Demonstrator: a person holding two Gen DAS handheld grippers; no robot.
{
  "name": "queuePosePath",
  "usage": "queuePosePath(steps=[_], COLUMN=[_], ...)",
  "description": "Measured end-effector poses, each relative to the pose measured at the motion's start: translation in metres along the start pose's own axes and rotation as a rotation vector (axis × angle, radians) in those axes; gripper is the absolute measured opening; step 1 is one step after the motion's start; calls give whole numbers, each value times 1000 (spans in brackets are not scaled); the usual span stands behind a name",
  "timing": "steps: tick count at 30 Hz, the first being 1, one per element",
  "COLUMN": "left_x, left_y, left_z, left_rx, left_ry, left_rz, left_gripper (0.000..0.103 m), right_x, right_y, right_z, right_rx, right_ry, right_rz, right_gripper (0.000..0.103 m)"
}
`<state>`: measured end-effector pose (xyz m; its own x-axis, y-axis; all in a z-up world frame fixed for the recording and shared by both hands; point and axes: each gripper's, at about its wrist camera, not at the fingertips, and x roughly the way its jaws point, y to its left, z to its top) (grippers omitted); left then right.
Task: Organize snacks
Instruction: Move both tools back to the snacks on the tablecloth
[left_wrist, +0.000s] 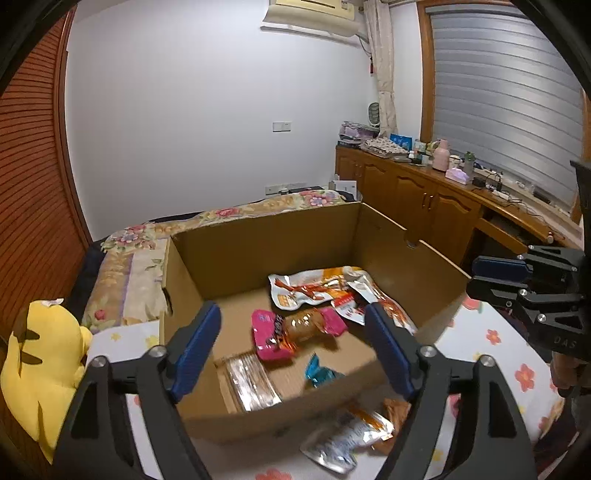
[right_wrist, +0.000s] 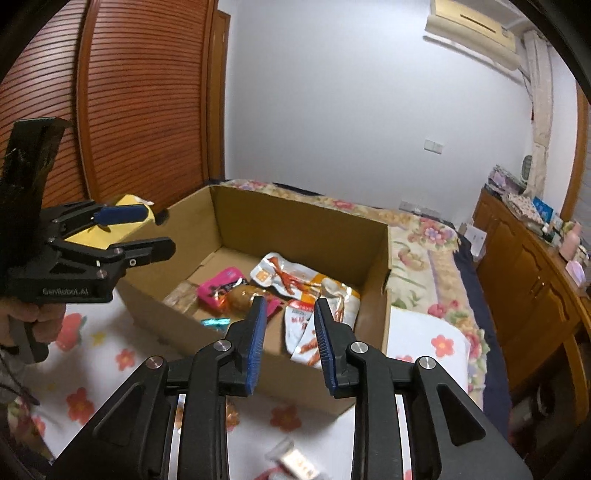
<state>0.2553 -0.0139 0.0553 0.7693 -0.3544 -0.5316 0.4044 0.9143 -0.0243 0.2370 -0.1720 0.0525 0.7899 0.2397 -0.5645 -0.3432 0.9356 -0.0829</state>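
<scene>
The open brown cardboard box (left_wrist: 258, 236) sits on the floral bedspread (left_wrist: 517, 362), its long axis running left to right. Inside lie a pink wrapped bun packet (left_wrist: 295, 330) and white chicken-feet pouches (left_wrist: 317, 288). Both the left gripper (left_wrist: 295, 347) and the right gripper (right_wrist: 290, 332) gape empty above it. A silver-orange pouch (left_wrist: 347, 435) lies outside, just beside the near wall.

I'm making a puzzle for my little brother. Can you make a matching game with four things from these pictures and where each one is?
Things:
1. pink snack pack
2. silver snack pouch
3. yellow plush toy
4. pink bottle

Places:
A. on the wooden cabinet by the window
B. inside the cardboard box
C. on the flowered bedsheet, in front of the box
D. left of the box, at the bed's edge

Pairs: 1-B, 2-C, 3-D, 4-A
</scene>
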Motion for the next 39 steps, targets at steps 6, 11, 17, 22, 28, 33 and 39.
queuePosePath(steps=[6, 11, 17, 22, 28, 33, 39], left_x=[-17, -18, -18, -29, -32, -24, -9], left_y=[-11, -24, -41, -54, -55, -52, -53], left_z=[-26, -56, -84, -103, -115, -121, -123], left_rx=[2, 6, 22, 29, 14, 6, 5], left_ry=[0, 40, 76, 77, 99, 134, 192], left_rz=[-19, -32, -32, -26, -35, -36, -56], left_gripper=[94, 94, 94, 94, 94, 94, 94], right_x=[-25, -30, -25, -16, -6, 4, 8], right_y=[1, -5, -11, -18, -19, -19, -21], right_z=[-24, -55, -101, -130, -147, -153, -159], right_rx=[37, 77, 86, 128, 169, 161, 170], right_ry=[-7, 31, 111, 166, 191, 233, 264], right_rz=[3, -9, -40, -42, -35, -51, -51], right_gripper=[39, 55, 66, 66, 77, 78, 83])
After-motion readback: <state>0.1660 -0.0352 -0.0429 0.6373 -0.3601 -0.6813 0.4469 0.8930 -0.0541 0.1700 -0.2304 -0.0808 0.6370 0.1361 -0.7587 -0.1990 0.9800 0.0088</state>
